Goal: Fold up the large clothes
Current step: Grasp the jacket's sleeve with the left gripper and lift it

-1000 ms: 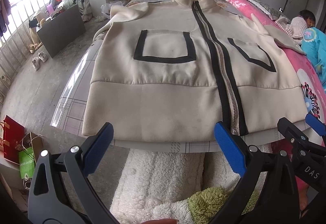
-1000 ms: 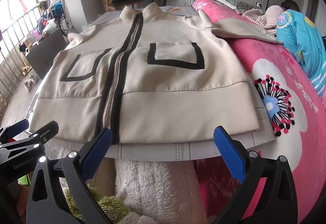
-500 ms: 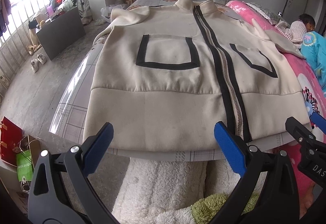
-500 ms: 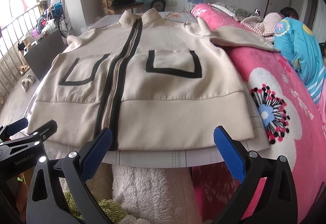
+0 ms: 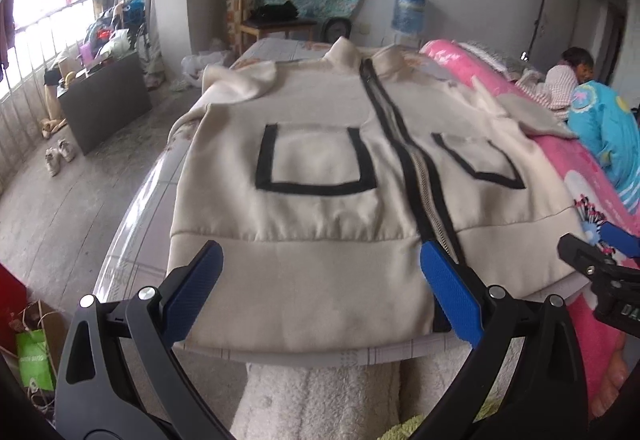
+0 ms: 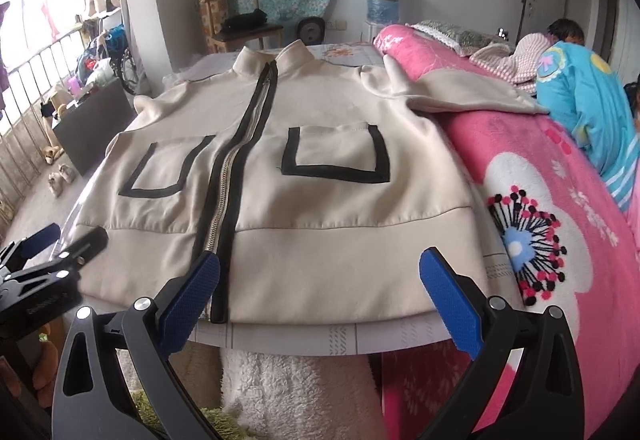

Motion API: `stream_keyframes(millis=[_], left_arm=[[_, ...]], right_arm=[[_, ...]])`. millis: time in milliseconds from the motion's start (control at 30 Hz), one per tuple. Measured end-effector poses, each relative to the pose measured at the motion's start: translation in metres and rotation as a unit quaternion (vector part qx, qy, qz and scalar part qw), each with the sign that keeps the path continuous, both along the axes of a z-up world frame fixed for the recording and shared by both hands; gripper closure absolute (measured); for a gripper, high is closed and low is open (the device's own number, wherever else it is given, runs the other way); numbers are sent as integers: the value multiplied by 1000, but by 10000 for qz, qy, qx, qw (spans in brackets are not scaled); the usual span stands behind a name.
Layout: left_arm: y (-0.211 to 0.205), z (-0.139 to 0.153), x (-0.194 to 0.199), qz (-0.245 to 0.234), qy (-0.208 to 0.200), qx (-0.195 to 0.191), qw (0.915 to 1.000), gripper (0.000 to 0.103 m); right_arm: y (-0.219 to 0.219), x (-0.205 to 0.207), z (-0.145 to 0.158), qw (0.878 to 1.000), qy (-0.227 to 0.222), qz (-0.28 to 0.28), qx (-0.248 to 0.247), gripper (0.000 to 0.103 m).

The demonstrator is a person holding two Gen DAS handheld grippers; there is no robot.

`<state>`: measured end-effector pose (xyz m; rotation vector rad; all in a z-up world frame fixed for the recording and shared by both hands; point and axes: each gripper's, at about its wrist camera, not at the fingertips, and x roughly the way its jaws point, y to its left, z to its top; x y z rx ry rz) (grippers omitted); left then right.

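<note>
A cream zip-up jacket [image 5: 320, 168] [image 6: 336, 200] with black-trimmed pockets lies flat, front up, on a checked sheet [image 5: 132, 232], collar at the far end. Its hem is at the near edge. One sleeve [image 6: 472, 92] stretches right over the pink blanket; the other sleeve [image 5: 240, 80] is bunched near the far left shoulder. My left gripper [image 5: 320, 252] hovers open over the hem's left half, its blue pads [image 5: 196, 292] holding nothing. My right gripper [image 6: 320, 260] hovers open over the hem's right half, just right of the zipper [image 6: 224, 192]. Each gripper also shows at the edge of the other's view.
A pink flowered blanket [image 6: 540, 220] covers the bed to the right, where a person in blue [image 6: 580, 100] lies. White fluffy fabric [image 6: 300, 380] hangs below the near edge. A dark cabinet [image 5: 104, 104] and shoes stand on the floor at left. A chair and water bottle are behind.
Both grippers have moved forward towards the jacket, so their pads now overlap the hem in view. Both stay open. The jacket has not moved.
</note>
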<state>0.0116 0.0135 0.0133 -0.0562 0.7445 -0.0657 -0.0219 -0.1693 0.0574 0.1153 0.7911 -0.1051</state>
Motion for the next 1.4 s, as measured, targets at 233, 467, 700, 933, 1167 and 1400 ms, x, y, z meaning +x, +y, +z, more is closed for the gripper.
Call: stream_keyframes(millis=[233,467,700,933,1167,1400], left_arm=[[0,-3,13,-196,-32,-370,9991,7],[-5,-19,29,-312,126,-417,9986,7],[1,-21,45,-400,76,-436,9982,7],[45,-5,78,120,58,15,9999,7],[153,43,136,1491,-172,37,9887,7],[269,18,202,2105,520,-1692,9614,9]], right_arm=[[-12,12,-6,9998,-50,-115,-142,5],[-18,32,-13,9997,-151,81,-166,5],[-8,67,-16,9980,-166,608,10,5],[24,122,0,9910,-204,1291,294,5],[64,176,24,9796,-326,1896,577,5],[111,218,18,9700,-126,2356,586,11]])
